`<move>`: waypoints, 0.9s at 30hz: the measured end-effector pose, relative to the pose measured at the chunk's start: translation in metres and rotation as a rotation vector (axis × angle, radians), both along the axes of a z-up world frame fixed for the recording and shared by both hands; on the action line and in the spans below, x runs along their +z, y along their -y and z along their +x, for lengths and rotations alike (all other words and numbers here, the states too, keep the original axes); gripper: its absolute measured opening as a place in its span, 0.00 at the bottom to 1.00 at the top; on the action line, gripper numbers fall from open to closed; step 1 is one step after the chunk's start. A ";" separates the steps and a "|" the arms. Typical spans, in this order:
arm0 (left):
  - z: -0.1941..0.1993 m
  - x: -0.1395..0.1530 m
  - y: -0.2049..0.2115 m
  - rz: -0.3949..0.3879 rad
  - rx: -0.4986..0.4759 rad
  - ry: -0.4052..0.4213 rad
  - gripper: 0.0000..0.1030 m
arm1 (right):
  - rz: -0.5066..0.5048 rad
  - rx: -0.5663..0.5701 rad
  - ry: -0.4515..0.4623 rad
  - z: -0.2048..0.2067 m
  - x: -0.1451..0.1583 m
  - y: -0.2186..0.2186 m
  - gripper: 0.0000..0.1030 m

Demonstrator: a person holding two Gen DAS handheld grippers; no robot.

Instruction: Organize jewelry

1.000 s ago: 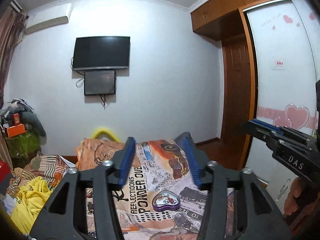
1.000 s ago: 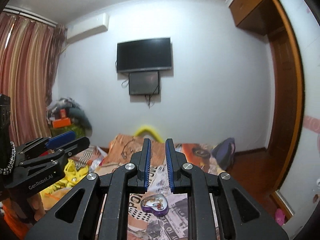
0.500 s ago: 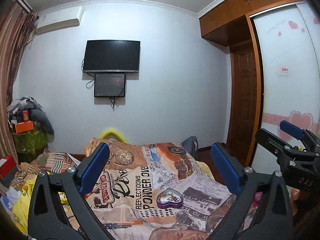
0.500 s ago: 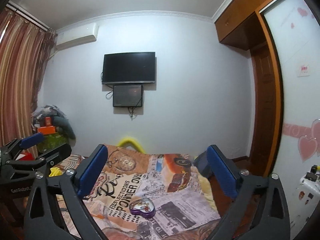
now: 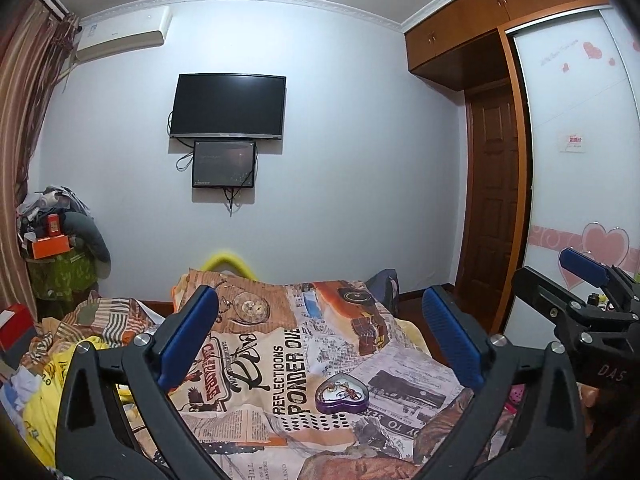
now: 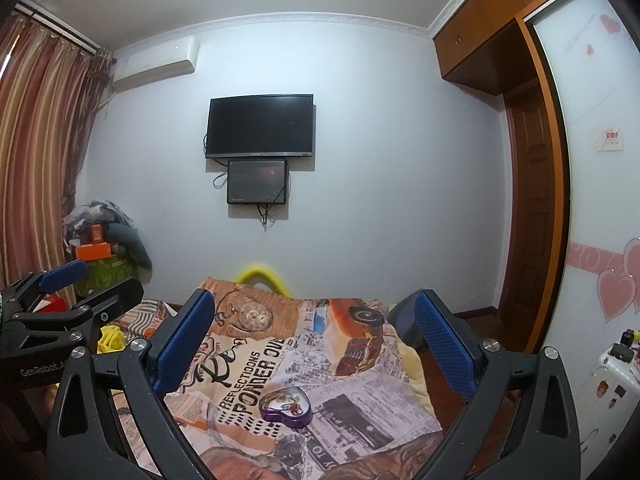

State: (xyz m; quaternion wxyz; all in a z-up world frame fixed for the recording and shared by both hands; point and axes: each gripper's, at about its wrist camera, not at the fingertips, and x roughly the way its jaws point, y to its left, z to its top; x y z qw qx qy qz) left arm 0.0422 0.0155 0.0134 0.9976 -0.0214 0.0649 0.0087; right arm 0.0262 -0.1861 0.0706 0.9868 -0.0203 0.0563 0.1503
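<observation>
A purple heart-shaped box lies open on the printed bedspread, with small gold and reddish jewelry pieces inside it. The right wrist view shows the same box lower centre. My left gripper stands wide open above the bed, nothing between its blue pads. My right gripper is likewise wide open and empty, held a little behind and above the box. Each gripper shows in the other's view: the right one at the right edge, the left one at the left edge.
A bed with a newspaper-print cover fills the lower middle. Crumpled clothes lie at its left. A cluttered stand is in the far left corner. A wall TV, a wooden door and a white wardrobe stand beyond.
Both grippers went from nearly shut to wide open. The views tilted slightly, the box staying on the bed.
</observation>
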 end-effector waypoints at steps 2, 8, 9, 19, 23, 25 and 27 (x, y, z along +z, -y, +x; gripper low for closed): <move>0.000 0.000 0.001 0.004 0.001 -0.002 0.99 | -0.002 0.001 -0.005 0.000 -0.001 0.001 0.96; 0.001 0.000 0.001 0.004 -0.001 -0.007 0.99 | -0.004 0.006 -0.021 0.000 -0.002 0.000 0.97; 0.001 0.000 0.000 0.003 -0.002 -0.009 0.99 | -0.006 0.005 -0.022 0.000 -0.001 0.000 0.97; 0.001 -0.001 0.001 -0.001 -0.006 -0.014 0.99 | -0.005 0.004 -0.032 0.000 -0.001 -0.001 0.97; 0.002 -0.002 0.001 -0.002 -0.006 -0.017 0.99 | -0.006 0.005 -0.033 0.000 -0.001 -0.001 0.97; 0.002 -0.002 0.001 -0.004 -0.006 -0.017 0.99 | -0.005 0.005 -0.033 0.000 0.000 -0.001 0.97; 0.002 -0.003 0.001 -0.005 -0.007 -0.018 0.99 | -0.004 0.005 -0.033 0.000 0.000 -0.001 0.97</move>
